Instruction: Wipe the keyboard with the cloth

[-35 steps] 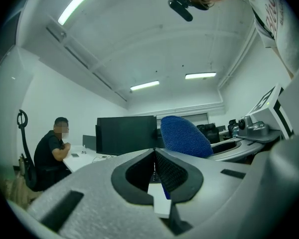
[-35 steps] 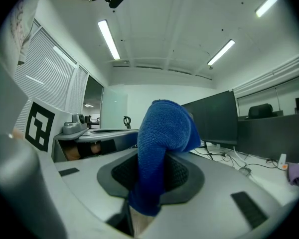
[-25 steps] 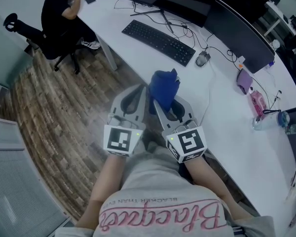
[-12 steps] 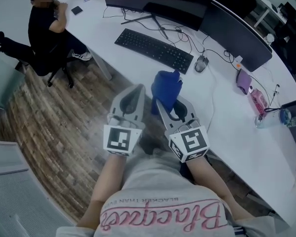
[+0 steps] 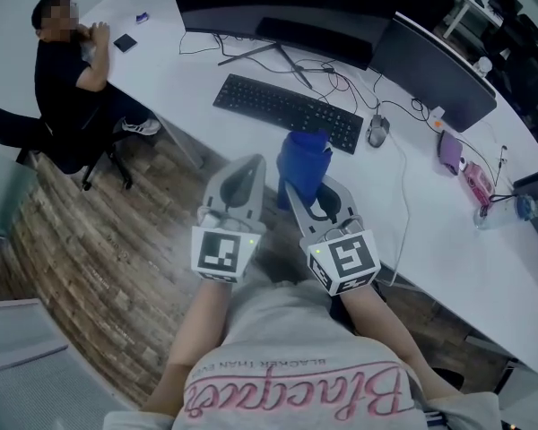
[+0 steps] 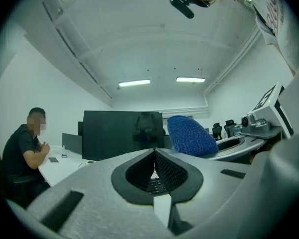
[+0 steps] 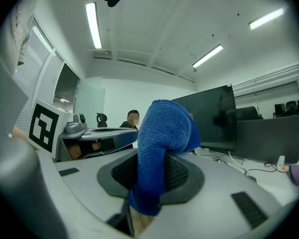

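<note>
Here, the right claw [image 5: 293,189] is clamping a blue cloth [image 5: 302,162], which is bulging up above its jaws at the frame's centre. The left claw [image 5: 253,161], jaws pressed together on nothing, is hovering just left of it. The keyboard [image 5: 289,112] is lying on the white desk [image 5: 430,231] in the upper middle, apart from the cloth. A person [image 5: 67,70] is sitting at upper left.

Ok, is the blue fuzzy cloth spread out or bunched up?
Bunched up: the blue fuzzy cloth is clamped between the right gripper's jaws, folded over in a lump above them.
</note>
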`<state>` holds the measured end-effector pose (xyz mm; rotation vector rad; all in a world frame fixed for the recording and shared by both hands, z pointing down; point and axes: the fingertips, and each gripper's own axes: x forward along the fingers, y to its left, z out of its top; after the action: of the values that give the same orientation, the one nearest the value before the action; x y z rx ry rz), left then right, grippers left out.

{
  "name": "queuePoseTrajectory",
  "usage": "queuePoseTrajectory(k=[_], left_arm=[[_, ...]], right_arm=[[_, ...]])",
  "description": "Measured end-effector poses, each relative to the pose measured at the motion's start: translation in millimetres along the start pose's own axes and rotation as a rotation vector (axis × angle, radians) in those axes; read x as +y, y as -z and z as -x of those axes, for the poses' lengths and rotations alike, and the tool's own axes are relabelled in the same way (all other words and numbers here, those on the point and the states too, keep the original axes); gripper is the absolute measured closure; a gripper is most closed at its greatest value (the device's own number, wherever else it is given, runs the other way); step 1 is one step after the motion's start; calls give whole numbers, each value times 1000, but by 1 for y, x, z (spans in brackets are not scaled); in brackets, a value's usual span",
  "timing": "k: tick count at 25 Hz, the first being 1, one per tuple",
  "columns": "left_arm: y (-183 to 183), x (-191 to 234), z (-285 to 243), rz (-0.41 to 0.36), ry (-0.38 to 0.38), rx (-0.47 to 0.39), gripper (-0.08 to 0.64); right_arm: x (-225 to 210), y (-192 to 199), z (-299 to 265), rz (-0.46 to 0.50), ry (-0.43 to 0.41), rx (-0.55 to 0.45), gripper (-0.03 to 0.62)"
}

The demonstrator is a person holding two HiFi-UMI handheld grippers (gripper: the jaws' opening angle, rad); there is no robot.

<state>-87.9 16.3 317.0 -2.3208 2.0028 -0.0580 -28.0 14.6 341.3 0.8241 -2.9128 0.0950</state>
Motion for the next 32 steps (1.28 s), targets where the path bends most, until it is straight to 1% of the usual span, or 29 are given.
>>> queuePoseTrajectory(k=[4,8,11,14,18,25,28,32], left_arm=[[5,31,-4,16,29,5,554],[11,59,-7,0,78,10,554],[14,78,-13,3,112,13,554],[22,93,-19,21,136,22,554],[32,102,-28,40,170,32,554],[45,106,-57,54,198,61,554],[48,110,-72,58,190,72,554],[49,112,-94,47,180,82,554]], right_arm=[[5,-2,-28,-10,43,4,495],[16,-6,-55,-10,73,9,495],[23,-8,-72,-15,104,14,495],[27,-9,-84,-24,131,17,495],[27,-3,-94,-35,152,38,495],[4,5,-108,-74,183,59,495],[-8,7,-117,-94,175,60,495],[-32,2,-131,-90,157,61,495]])
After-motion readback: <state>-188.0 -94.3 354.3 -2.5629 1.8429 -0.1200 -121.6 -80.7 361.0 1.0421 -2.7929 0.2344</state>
